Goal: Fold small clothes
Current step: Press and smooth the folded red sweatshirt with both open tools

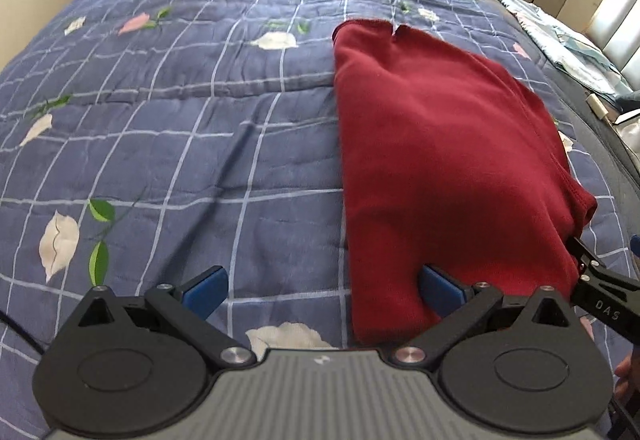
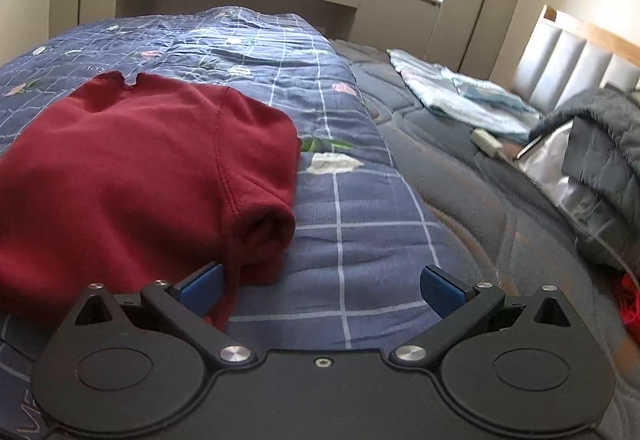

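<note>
Dark red folded garment (image 1: 440, 160) lying on blue checked floral quilt (image 1: 180, 120) over bed, both grippers, left (image 1: 322, 290) and right (image 2: 322, 288), fingers spread, empty, at near hem; best pinching both near corners evenly before folding away.

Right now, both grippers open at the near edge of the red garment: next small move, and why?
Probably close both on the near hem. The left gripper and right gripper are open, each with one blue pad at the red garment, which lies as a long strip on the blue quilt, seemingly needing another fold.
</note>
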The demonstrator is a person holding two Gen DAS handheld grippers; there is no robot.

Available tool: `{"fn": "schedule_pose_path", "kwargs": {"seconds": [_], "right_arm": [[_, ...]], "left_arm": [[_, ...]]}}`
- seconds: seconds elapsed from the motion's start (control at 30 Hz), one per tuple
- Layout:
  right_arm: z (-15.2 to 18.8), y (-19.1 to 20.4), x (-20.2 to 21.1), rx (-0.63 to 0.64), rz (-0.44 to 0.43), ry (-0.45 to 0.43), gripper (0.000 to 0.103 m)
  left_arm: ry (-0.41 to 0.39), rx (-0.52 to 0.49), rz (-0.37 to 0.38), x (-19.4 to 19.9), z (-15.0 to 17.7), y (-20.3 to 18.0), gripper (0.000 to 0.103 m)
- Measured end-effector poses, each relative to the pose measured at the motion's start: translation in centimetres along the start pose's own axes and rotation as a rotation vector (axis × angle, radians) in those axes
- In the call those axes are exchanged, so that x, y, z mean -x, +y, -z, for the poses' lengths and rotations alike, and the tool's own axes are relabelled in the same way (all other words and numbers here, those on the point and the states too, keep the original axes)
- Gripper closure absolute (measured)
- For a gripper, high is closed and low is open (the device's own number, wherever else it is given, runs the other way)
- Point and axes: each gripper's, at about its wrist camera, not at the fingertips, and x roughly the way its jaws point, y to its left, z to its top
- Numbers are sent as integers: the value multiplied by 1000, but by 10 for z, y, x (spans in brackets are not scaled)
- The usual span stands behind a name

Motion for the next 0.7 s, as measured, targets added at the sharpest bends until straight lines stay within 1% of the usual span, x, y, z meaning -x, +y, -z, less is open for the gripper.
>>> {"fn": "schedule_pose_path", "kwargs": {"seconds": [0.1, 0.2, 0.3, 0.37, 0.47, 0.57, 0.63, 0.7], "right_arm": [[-2, -5, -4, -48, -11, 27, 1], [-5, -7, 3, -69, 0, 43, 1], [-8, -8, 18, -107, 14, 21, 1], [-7, -8, 27, -106, 13, 11, 1], [1, -7, 29, -89, 15, 37, 1], [9, -7, 21, -81, 50, 91, 1], [13, -9, 14, -94, 72, 136, 1], [18, -14, 11, -129, 66, 148, 1]], "left_arm": [[21, -8, 0, 0, -2, 0, 0], [34, -17, -3, 0, -4, -2, 0], [49, -22, -6, 3, -4, -1, 0], [57, -24, -6, 4, -2, 0, 0], [68, -30, -5, 5, 3, 2, 0], [77, -13, 2, 5, 5, 6, 0], [84, -2, 5, 4, 5, 7, 0], [87, -2, 4, 3, 5, 7, 0]]}}
